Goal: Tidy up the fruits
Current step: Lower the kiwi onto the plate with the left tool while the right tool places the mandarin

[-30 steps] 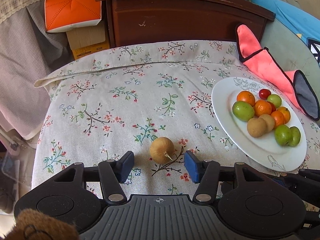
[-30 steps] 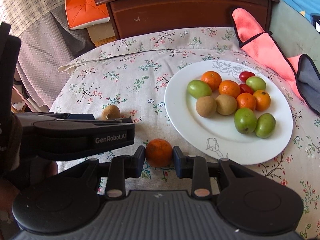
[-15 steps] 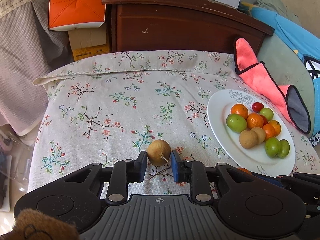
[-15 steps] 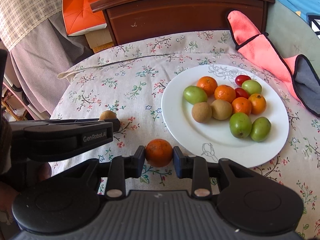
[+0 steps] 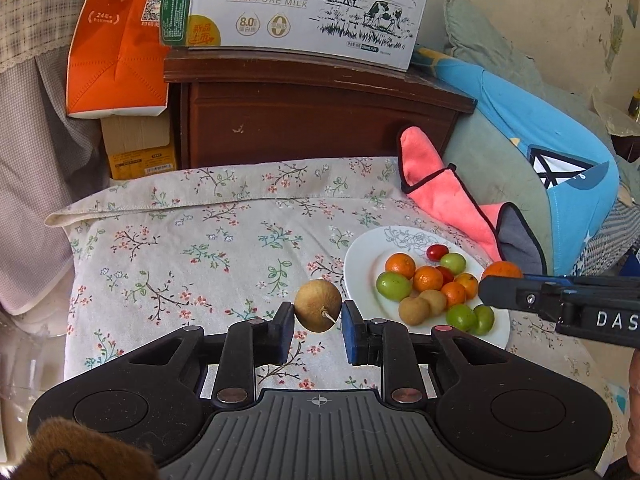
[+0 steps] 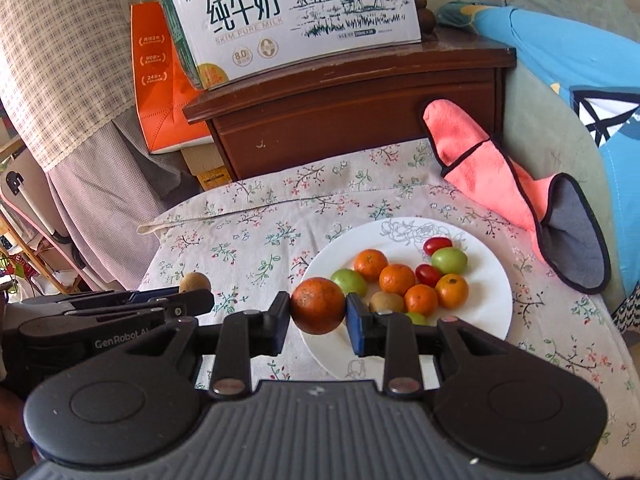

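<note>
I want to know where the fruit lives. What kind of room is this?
Probably a bedroom at home: a wooden nightstand with a milk carton box, pillows, and a flowered cloth.

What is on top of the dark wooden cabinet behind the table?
A white milk carton box printed with cows lies on the cabinet. An orange package stands beside it; its base is hidden. Whatever lies behind the box is covered.
</note>
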`<state>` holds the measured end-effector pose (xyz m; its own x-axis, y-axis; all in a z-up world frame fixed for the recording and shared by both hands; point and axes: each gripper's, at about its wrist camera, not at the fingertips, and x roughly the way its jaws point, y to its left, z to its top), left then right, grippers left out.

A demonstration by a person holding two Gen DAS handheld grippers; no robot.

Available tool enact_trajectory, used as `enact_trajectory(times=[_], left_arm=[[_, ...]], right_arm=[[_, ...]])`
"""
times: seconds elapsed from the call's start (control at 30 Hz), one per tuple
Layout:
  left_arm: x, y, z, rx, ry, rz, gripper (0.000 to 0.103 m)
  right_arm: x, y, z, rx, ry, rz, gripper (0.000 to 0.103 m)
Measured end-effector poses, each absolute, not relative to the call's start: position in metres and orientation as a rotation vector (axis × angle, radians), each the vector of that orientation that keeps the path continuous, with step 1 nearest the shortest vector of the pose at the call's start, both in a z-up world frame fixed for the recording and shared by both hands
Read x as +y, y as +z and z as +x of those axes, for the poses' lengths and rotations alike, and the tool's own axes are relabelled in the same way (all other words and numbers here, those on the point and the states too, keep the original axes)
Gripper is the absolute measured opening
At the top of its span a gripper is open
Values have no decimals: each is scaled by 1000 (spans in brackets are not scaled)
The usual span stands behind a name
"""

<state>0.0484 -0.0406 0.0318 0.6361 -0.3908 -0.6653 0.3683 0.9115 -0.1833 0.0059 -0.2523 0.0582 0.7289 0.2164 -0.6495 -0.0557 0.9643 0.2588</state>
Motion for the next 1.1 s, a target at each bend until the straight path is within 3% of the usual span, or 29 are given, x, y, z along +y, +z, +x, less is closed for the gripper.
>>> enact_trajectory(times=[0.3,1.1], left_arm=[[-67,33,62,774,-526,67,23],[-131,-1,72,861,-692,26,23]], right_arm=[[-303,60,9,736,40,328,30],[-313,26,71,729,62,375,30]])
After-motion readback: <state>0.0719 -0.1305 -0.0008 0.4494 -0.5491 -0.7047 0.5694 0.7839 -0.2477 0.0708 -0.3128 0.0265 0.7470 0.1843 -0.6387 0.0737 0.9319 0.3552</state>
